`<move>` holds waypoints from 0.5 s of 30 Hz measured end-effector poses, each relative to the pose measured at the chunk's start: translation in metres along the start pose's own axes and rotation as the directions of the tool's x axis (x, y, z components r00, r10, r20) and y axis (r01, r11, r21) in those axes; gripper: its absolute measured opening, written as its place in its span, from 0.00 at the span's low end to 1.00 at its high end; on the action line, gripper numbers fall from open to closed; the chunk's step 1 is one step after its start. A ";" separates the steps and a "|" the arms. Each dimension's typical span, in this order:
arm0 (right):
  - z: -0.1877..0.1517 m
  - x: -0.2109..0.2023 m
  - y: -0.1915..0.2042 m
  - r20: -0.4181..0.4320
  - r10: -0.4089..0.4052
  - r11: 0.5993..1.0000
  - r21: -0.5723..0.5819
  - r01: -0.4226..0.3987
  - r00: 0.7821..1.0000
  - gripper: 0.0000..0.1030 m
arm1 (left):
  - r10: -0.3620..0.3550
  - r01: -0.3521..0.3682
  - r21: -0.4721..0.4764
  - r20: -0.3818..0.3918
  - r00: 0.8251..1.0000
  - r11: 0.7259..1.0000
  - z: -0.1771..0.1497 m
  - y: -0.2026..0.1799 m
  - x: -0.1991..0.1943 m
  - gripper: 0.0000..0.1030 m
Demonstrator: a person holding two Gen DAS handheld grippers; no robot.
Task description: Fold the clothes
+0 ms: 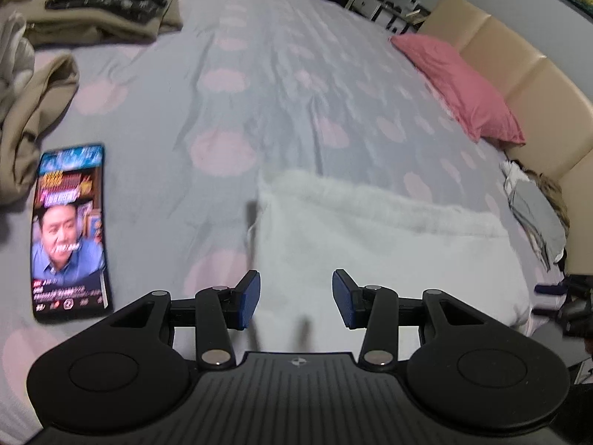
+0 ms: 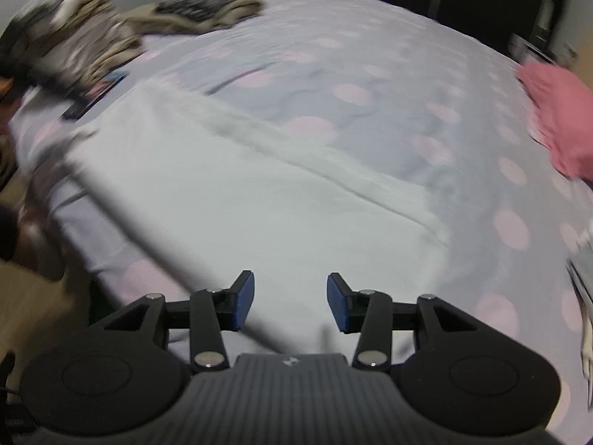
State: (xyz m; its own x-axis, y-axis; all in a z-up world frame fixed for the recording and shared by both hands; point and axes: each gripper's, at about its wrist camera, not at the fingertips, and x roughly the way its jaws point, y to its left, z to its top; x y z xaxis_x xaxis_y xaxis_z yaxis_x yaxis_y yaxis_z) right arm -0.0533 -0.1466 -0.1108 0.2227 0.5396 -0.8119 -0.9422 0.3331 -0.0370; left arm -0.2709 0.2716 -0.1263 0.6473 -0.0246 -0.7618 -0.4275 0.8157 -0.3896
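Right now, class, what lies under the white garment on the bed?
The white garment lies flat on the grey bedsheet with pink dots. The sheet shows all around it; whatever lies directly beneath the cloth is covered.

Phone (image 1: pixel 70 233) screen text (too blurred), nothing else readable

Below my left gripper (image 1: pixel 295 298) a garment (image 1: pixel 370 252) lies on the bed (image 1: pixel 259 74); phone (image 1: pixel 70 230) to its left, pillow (image 1: pixel 459 89) far right, clothes (image 1: pixel 107 3) behind.
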 end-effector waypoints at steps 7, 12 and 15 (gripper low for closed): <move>0.004 0.016 0.018 -0.081 0.000 1.000 -0.014 -0.001 0.997 0.57 | -0.014 0.019 0.104 -0.040 0.999 0.994 -0.007 -0.035 0.015 0.40; 0.008 0.013 0.022 -0.100 -0.012 1.000 -0.018 0.010 0.995 0.59 | -0.042 0.047 0.133 -0.044 0.998 0.990 -0.003 -0.054 0.019 0.40; 0.015 0.010 0.029 -0.089 -0.009 0.999 -0.037 0.005 0.996 0.59 | -0.050 0.054 0.139 -0.033 0.998 0.989 -0.001 -0.060 0.019 0.42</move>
State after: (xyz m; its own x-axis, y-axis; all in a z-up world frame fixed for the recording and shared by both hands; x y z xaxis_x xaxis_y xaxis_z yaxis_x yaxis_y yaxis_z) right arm -0.0743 -0.1203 -0.1112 0.2077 0.4656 -0.8603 -0.9495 0.3072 -0.0629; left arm -0.2337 0.2214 -0.1182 0.6464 -0.0847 -0.7583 -0.3001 0.8855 -0.3548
